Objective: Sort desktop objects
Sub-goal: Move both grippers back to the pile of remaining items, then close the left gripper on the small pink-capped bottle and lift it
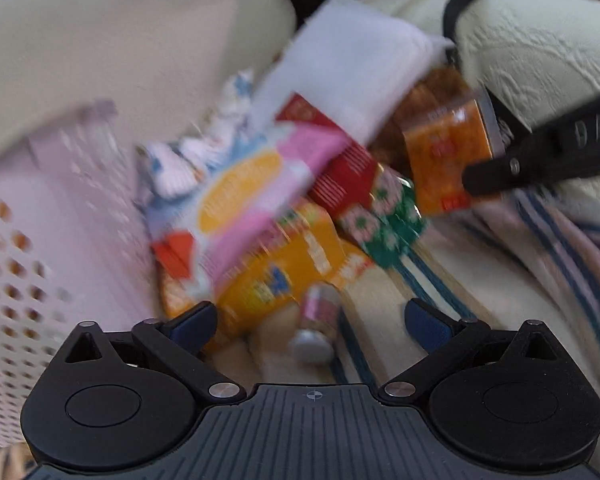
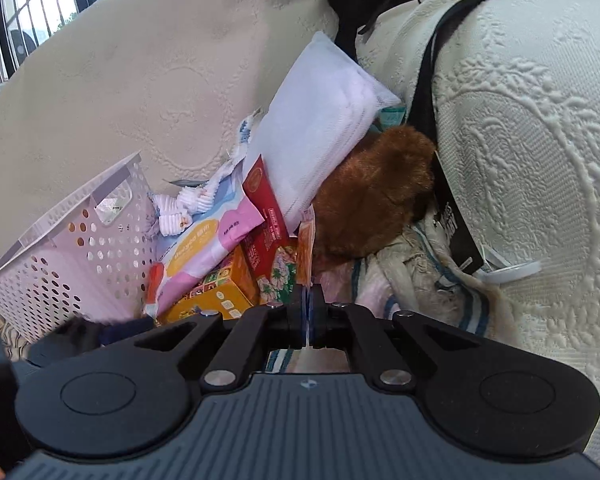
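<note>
A pile of packets lies beside a pink perforated basket (image 1: 40, 240) (image 2: 72, 240): a pink and blue snack bag (image 1: 244, 188) (image 2: 208, 248), a red box (image 1: 340, 168) (image 2: 264, 224), a yellow box (image 1: 284, 276) (image 2: 216, 296), a white mesh pouch (image 1: 348, 68) (image 2: 324, 120) and a small tube (image 1: 318, 320). My left gripper (image 1: 308, 320) is open just before the tube and the yellow box. My right gripper (image 2: 309, 312) is shut on a thin orange packet (image 2: 306, 248) (image 1: 448, 152), held edge-on above the pile. The left wrist view is blurred.
A brown plush toy (image 2: 376, 200) lies behind the pile against a cream textured cushion (image 2: 540, 140). A striped cloth (image 1: 520, 248) (image 2: 420, 280) covers the surface. A black strap with a tag (image 2: 456, 232) hangs over the cushion. A window (image 2: 28, 8) is at the far left.
</note>
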Demonstrator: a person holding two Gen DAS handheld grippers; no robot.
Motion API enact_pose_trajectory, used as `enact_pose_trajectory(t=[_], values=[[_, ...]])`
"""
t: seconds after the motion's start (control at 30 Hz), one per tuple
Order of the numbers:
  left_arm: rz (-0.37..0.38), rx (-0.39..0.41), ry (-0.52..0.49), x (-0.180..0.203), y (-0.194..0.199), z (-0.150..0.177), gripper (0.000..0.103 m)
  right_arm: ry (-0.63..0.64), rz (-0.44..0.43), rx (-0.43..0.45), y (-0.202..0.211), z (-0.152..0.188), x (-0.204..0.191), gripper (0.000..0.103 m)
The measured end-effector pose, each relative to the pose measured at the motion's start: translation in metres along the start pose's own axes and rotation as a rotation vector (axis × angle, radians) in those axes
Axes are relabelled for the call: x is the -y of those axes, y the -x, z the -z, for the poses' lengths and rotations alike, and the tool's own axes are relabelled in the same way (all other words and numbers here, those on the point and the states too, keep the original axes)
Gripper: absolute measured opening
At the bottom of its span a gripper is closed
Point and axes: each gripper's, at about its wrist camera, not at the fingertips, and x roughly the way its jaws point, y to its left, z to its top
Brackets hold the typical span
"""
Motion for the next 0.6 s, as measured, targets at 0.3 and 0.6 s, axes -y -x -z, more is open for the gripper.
enact_pose_trajectory(t=[0.3,0.6], values=[[0.106,-0.024,0.061,-0.02,0.004,0.009,0.017,-0.014,-0.042,0.001,-0.009,0.0,0.005,0.006],[-0.027,0.053,-0.049,-0.006,0.025,0.003,0.017,0.021,-0.02,0.021,-0.009,0.002,0.0,0.006]])
